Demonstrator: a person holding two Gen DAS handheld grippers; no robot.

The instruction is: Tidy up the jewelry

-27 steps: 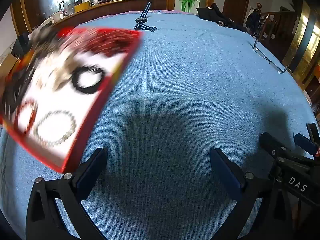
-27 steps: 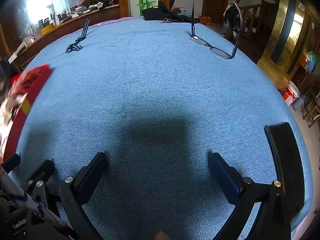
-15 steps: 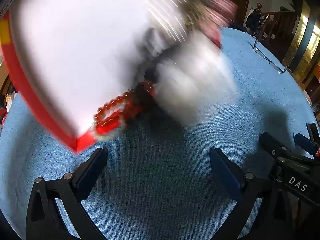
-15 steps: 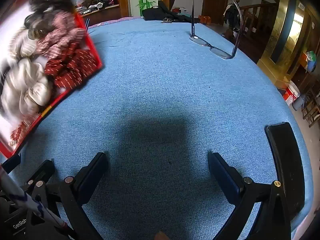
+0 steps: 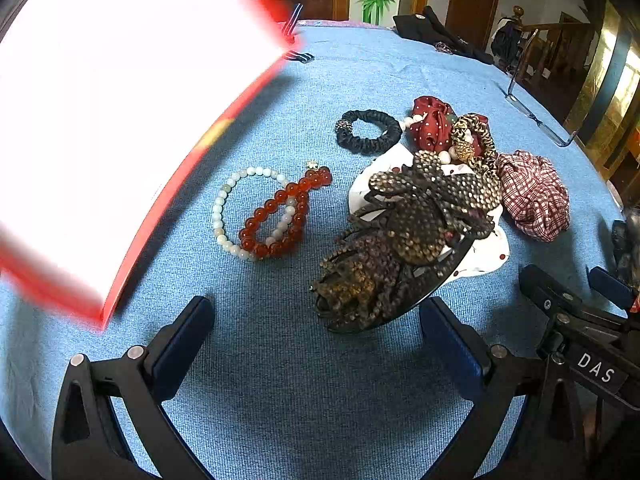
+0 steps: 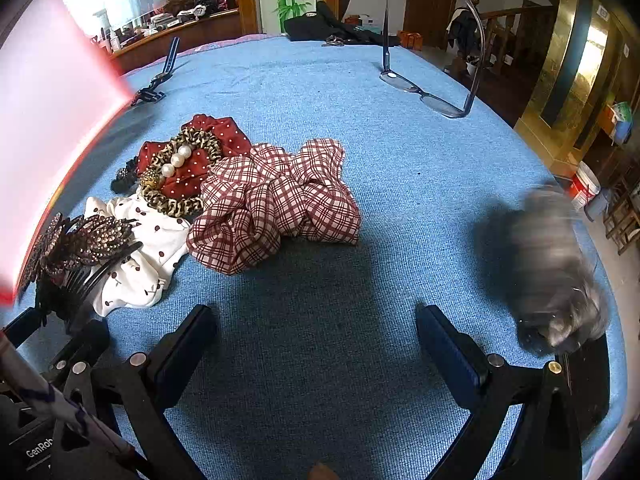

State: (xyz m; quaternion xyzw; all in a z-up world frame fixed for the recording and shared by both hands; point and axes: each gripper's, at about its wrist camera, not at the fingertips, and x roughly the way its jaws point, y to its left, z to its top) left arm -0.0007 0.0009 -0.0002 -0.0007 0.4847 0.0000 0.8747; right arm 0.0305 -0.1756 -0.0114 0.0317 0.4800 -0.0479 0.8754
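Both tools, left (image 5: 316, 340) and right (image 6: 316, 344), gape empty; only left view shows bead bracelets (image 5: 264, 212).

Two bead bracelets (image 5: 260, 212), five scrunchies (image 6: 272, 204), two rhinestone hair clips (image 5: 420, 216).

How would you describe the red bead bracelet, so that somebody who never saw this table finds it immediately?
Start from the blue tablecloth in the left wrist view and find the heap of hair accessories at its middle. Just left of the heap lie two bead bracelets that overlap. The red bracelet has glossy red beads and a small gold charm at its far end; the white bracelet under it is pale.
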